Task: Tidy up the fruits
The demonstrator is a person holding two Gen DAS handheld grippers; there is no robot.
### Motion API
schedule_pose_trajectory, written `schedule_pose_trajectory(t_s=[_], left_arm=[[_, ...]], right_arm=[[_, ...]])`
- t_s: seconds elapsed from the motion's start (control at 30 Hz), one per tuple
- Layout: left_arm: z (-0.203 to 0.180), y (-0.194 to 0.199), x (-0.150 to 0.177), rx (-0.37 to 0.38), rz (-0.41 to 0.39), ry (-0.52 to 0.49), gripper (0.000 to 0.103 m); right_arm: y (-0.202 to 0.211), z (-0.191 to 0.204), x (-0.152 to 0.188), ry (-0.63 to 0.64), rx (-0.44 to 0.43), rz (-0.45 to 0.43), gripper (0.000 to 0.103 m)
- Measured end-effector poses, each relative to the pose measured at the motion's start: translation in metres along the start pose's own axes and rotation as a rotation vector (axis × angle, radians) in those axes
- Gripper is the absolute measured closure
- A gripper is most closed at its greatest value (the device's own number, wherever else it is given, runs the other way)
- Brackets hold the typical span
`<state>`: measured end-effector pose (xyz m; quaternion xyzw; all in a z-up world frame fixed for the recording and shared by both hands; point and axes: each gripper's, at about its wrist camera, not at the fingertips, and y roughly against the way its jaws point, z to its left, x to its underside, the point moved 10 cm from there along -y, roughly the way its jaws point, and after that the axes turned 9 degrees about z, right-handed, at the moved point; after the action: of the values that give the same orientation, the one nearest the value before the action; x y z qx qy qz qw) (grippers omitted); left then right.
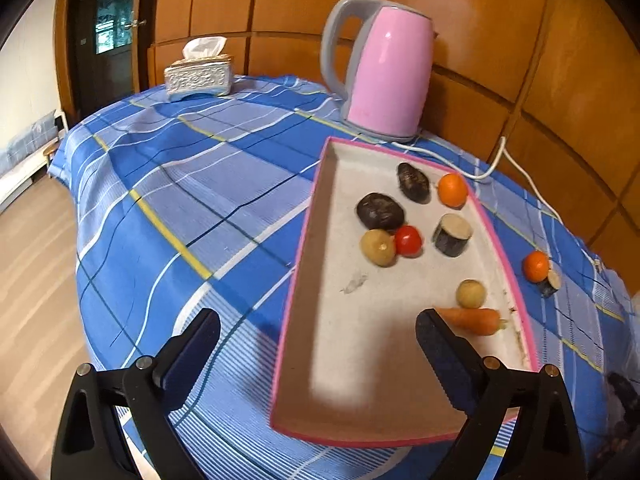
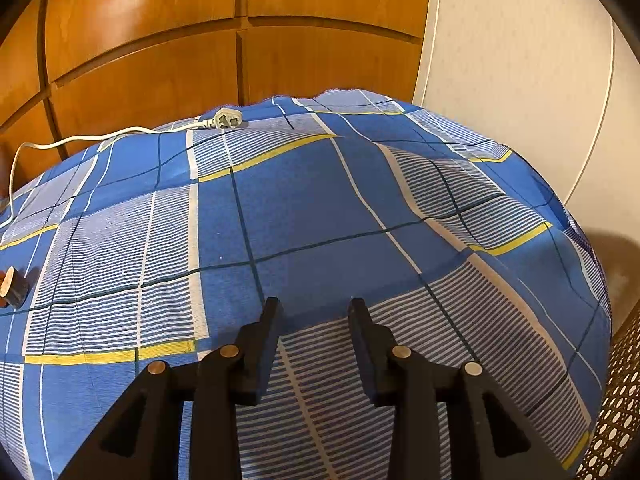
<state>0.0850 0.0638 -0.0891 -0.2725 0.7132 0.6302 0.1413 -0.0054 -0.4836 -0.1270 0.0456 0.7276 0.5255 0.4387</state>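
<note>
A wide stretch of bare blue plaid tablecloth is seen left of the pink-rimmed tray, running to the table's rounded edge, where the cloth drops toward the wooden floor. The left gripper is held wide apart and empty, one finger over the cloth, the other over the tray's near end beside a carrot. In the tray are gathered two dark, rough-skinned pieces, a cut dark cylinder with a pale face, a red tomato touching a tan round fruit, a second tan one and an orange. Outside the tray's right rim, a second orange lies against another cut piece. A pink kettle stands beyond the tray's far end, a tissue box at the far edge.

The right gripper is held parted and empty above open cloth; a white plug rests near the far edge.
</note>
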Motion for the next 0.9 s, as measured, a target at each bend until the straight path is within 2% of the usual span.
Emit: schedule_pose_trajectory(t_s=[0.07,0.17,0.4,0.57,0.6,0.63,0.73,0.77,0.9], left_arm=[[-0.011,0.004,-0.003,0.024,0.001,-0.026,0.006],[-0.030,0.010,-0.009,0.070,0.006,-0.080,0.015],[-0.099,0.014,-0.024,0.214,0.053,-0.240,0.017],[-0.144,0.008,-0.022,0.236,0.086,-0.358,0.017],[-0.152,0.005,-0.023,0.240,0.092,-0.389,0.020],[-0.163,0.004,-0.021,0.244,0.093,-0.431,0.030],[-0.182,-0.004,-0.017,0.235,0.116,-0.510,0.038],[-0.188,-0.008,-0.014,0.250,0.133,-0.527,0.044],[-0.204,-0.024,-0.010,0.285,0.196,-0.565,0.046]], right_arm=[[0.000,0.000,0.000,-0.002,-0.004,0.000,0.068],[-0.001,0.000,-0.001,-0.007,-0.013,0.000,0.067],[-0.001,-0.001,-0.001,-0.011,-0.021,-0.001,0.067],[-0.001,0.000,0.000,-0.014,-0.026,-0.002,0.067],[-0.001,0.000,0.000,-0.015,-0.027,-0.002,0.066],[-0.001,0.000,0.000,-0.015,-0.028,-0.002,0.066],[-0.002,-0.001,0.000,-0.016,-0.030,-0.003,0.066],[-0.002,-0.001,0.000,-0.017,-0.030,-0.004,0.066],[-0.001,0.000,0.000,-0.018,-0.033,-0.006,0.066]])
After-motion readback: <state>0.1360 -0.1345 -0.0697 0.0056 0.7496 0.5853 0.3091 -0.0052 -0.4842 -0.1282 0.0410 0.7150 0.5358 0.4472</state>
